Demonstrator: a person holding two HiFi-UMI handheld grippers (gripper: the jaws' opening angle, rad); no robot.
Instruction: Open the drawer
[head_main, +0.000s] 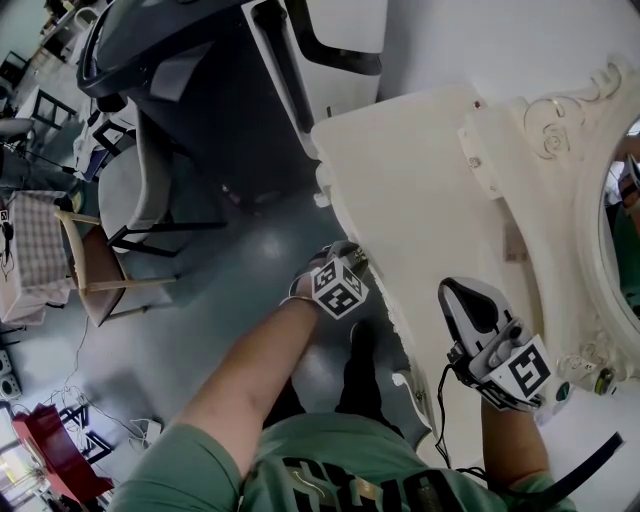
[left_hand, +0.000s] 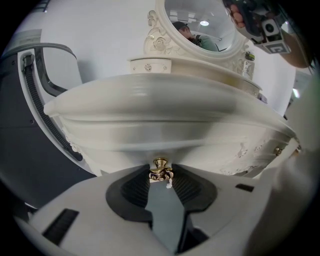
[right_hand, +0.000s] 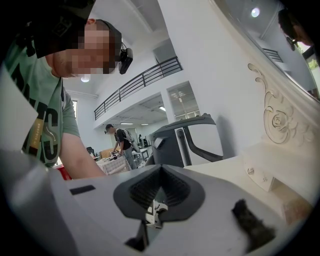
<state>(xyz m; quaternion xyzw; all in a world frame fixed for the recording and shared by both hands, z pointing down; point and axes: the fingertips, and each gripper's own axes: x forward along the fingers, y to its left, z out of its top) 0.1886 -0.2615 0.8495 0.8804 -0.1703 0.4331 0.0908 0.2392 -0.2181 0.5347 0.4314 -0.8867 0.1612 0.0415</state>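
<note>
This is a big open hall used as a work lab, not a home. A balcony rail (right_hand: 137, 80) runs along an upper level under a high ceiling. The floor (head_main: 200, 330) is bare, glossy grey, with loose cables (head_main: 105, 420) lying on it. A person (right_hand: 117, 137) works at a table (head_main: 35, 250) near a chair (head_main: 100, 285). A large dark machine (head_main: 190, 80) stands beside an ornate white dressing table (head_main: 400, 200) with a mirror (left_hand: 200, 20).

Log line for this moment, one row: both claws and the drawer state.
left claw: closed on brass knob | right claw: shut, empty, above dressing table top | drawer: looks closed
</note>
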